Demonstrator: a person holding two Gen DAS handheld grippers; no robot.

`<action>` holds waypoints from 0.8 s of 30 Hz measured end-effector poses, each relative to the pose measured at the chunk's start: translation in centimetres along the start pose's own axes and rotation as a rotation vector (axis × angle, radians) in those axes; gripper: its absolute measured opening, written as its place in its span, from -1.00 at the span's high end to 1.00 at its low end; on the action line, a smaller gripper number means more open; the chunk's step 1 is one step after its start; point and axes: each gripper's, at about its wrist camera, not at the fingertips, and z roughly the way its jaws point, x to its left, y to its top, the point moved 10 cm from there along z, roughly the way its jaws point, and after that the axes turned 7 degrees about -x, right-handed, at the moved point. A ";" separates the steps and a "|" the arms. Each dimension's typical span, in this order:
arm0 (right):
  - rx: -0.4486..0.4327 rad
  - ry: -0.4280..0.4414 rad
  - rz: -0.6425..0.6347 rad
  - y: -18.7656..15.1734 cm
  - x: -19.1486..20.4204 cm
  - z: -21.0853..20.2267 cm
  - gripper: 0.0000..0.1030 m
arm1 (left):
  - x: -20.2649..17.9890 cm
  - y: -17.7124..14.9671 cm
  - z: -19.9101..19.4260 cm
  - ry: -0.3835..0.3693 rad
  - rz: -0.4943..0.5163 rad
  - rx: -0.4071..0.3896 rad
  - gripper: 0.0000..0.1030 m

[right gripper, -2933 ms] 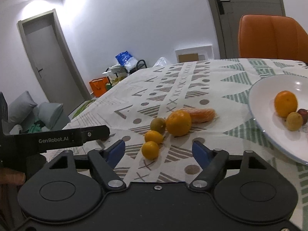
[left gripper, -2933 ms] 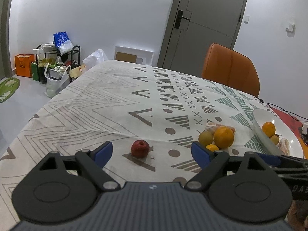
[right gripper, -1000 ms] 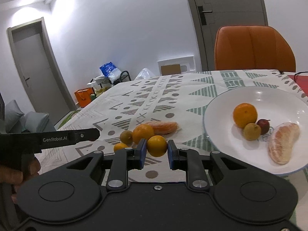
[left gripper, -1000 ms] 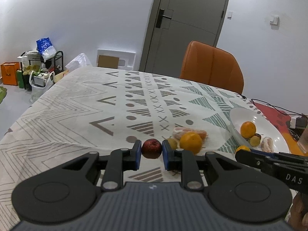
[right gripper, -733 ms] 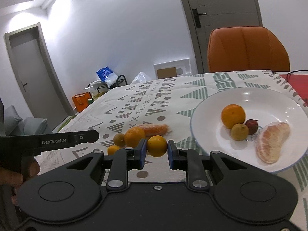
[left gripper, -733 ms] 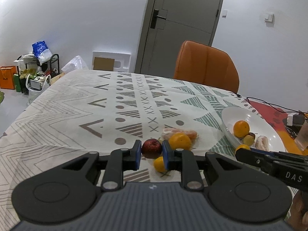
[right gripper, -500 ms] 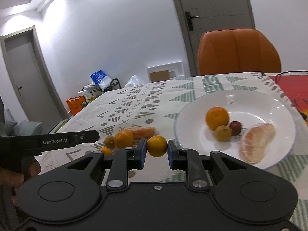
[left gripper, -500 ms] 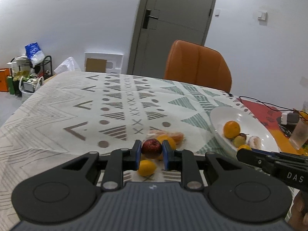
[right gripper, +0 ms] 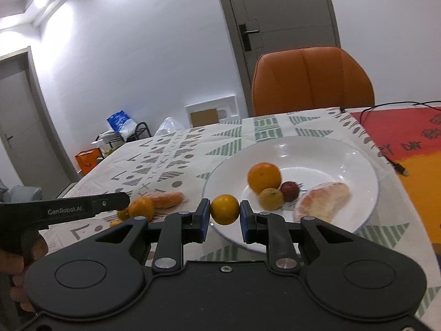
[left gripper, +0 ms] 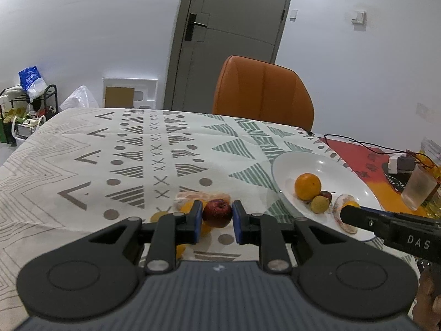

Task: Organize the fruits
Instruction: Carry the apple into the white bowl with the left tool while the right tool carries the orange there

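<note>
My left gripper [left gripper: 215,218] is shut on a small red apple [left gripper: 217,211] and holds it above the patterned tablecloth, left of the white plate [left gripper: 284,165]. My right gripper [right gripper: 223,213] is shut on a small orange [right gripper: 225,209] at the plate's [right gripper: 355,154] near left rim. The plate holds an orange [right gripper: 264,177], a yellow fruit [right gripper: 271,198], a small red fruit [right gripper: 290,191] and a peeled citrus piece [right gripper: 322,198]. Several fruits lie on the cloth: an orange [right gripper: 141,207] and a peeled segment [right gripper: 168,198].
An orange chair [left gripper: 263,93] stands at the table's far edge. A cable [right gripper: 386,154] and a red and orange mat [right gripper: 408,138] lie right of the plate. A plastic cup [left gripper: 418,187] and a charger [left gripper: 401,164] stand at the far right.
Both grippers closed on their fruits, lifted them and moved right toward the plate. The right gripper's orange now sits over the plate's rim.
</note>
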 end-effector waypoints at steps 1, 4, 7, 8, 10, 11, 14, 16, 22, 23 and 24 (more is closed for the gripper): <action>-0.002 -0.004 0.002 0.1 -0.2 -0.1 0.58 | -0.1 0.0 0.0 -0.003 0.002 0.001 0.58; -0.009 -0.016 0.004 0.2 -0.7 -0.2 0.58 | -0.7 0.1 0.3 -0.012 0.010 0.003 0.58; -0.010 -0.025 0.014 0.1 -1.3 -0.3 0.56 | -1.5 0.2 0.5 -0.020 0.020 0.003 0.58; -0.011 -0.028 0.020 0.1 -1.5 -0.4 0.52 | -1.7 0.3 0.6 -0.024 0.025 0.004 0.58; -0.012 -0.031 0.035 0.0 -1.9 -0.5 0.47 | -2.2 0.3 0.7 -0.030 0.034 0.004 0.58; -0.013 -0.033 0.038 -0.1 -2.0 -0.6 0.46 | -2.5 0.3 0.8 -0.034 0.039 0.005 0.58; -0.015 -0.036 0.052 -0.2 -2.5 -0.9 0.32 | -3.3 0.4 1.0 -0.041 0.051 0.005 0.58; -0.019 -0.039 0.060 -0.3 -2.9 -1.1 0.25 | -3.8 0.4 1.2 -0.046 0.058 0.006 0.58; -0.033 -0.040 0.091 -0.1 -3.9 -1.7 0.13 | -5.4 0.5 1.7 -0.063 0.085 0.008 0.58; -0.035 -0.040 0.093 -0.1 -3.9 -1.8 0.12 | -5.7 0.6 1.9 -0.067 0.089 0.009 0.58; -0.037 -0.039 0.097 -0.1 -4.1 -1.9 0.12 | -6.0 0.6 2.0 -0.070 0.094 0.010 0.58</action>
